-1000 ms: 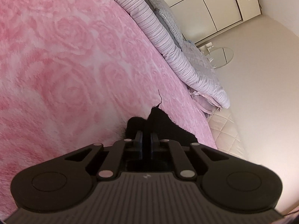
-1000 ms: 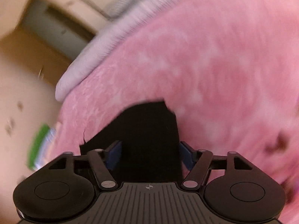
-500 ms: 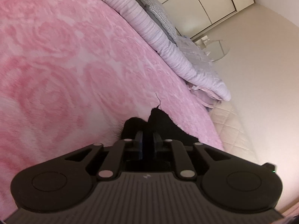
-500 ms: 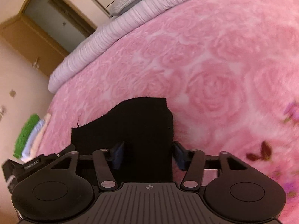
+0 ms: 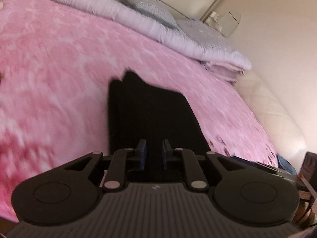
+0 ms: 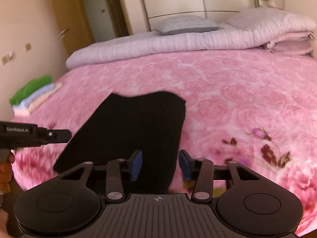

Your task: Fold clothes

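Left gripper (image 5: 154, 153): jaws narrowly parted, blue pads (image 5: 142, 152) apart with gap visible; nothing pinched, black garment (image 5: 150, 109) lying beyond and below them. Right gripper (image 6: 160, 164): jaws closing, about half spread, pads not pressing cloth; garment edge runs between them.

Garment: matte black, soft knit, folded into flat rough rectangle, near front edge of bed. Blanket (image 6: 227, 91): plush pink fleece, embossed rose pattern. Striped lilac duvet (image 6: 158, 43) rolled along far edge. Small folded stack (image 6: 33, 97), green on top, at left edge.
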